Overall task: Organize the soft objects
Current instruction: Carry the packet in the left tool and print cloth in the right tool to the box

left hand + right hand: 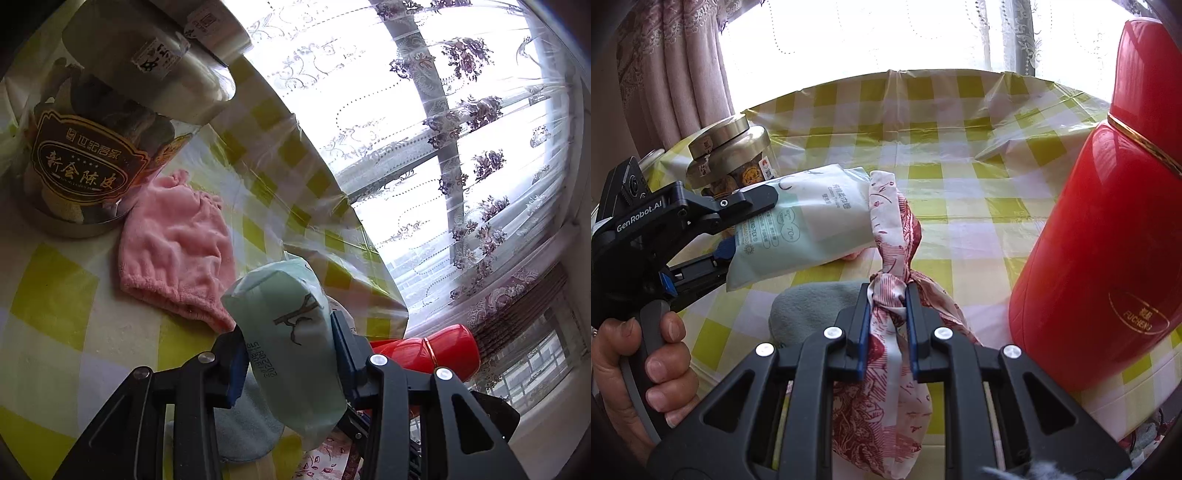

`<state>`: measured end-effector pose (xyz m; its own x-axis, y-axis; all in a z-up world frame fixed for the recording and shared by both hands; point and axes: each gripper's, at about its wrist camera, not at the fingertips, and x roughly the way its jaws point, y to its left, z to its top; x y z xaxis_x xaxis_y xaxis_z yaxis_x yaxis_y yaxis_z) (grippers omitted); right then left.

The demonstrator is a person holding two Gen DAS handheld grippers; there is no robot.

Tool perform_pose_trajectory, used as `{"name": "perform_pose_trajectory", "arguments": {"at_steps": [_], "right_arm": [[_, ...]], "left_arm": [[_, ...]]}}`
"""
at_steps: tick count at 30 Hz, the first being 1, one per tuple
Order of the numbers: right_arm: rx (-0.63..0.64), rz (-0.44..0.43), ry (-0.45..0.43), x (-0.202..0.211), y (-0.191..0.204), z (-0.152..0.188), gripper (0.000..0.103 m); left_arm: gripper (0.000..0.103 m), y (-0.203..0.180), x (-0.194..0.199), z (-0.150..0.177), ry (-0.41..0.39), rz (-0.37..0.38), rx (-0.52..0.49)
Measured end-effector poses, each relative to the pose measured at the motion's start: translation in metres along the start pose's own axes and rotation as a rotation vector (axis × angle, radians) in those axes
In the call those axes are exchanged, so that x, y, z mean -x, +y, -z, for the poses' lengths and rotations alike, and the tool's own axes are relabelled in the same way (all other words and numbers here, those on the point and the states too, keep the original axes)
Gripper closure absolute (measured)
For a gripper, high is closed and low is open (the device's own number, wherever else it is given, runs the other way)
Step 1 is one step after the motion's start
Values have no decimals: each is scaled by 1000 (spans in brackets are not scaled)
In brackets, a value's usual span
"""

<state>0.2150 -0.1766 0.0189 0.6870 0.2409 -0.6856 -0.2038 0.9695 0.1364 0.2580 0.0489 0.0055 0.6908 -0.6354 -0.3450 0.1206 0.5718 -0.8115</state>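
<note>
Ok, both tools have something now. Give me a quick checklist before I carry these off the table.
1. Left tool shut on the tissue pack: ok.
2. Right tool shut on the patterned scarf: ok.
3. Tissue pack off the tablecloth: ok.
4. Scarf fully lifted clear: cannot tell.
5. Red flask close on the right tool's side: not ok.
6. Pink towel and grey cloth left on the table: not ok.

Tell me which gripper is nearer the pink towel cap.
Left. The left gripper, shut on the mint tissue pack, sits just beside the pink towel cap. The right gripper, clamping the red-patterned scarf, is farther off, by the red flask.
</note>
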Motion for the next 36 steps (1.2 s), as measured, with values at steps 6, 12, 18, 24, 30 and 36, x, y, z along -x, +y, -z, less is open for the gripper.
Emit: {"name": "perform_pose_trajectory", "arguments": {"at_steps": [6, 12, 18, 24, 30, 36], "right_arm": [[33, 39, 11, 13, 4, 8, 84], [39, 48, 12, 29, 4, 16, 84], [28, 55, 2, 48, -4, 23, 84], [10, 64, -6, 70, -18, 33, 84], [-20, 82, -14, 94, -36, 43, 84], [-47, 104, -26, 118, -55, 55, 84]], "left_arm": [[61, 4, 12, 10, -2, -5, 21], [61, 3, 21, 22, 1, 0, 33], [61, -6, 36, 30, -19, 17, 30], [61, -11, 44, 42, -9, 23, 44], [61, -22, 47, 62, 27, 39, 41], [61, -42, 43, 84, 76, 62, 21]]}}
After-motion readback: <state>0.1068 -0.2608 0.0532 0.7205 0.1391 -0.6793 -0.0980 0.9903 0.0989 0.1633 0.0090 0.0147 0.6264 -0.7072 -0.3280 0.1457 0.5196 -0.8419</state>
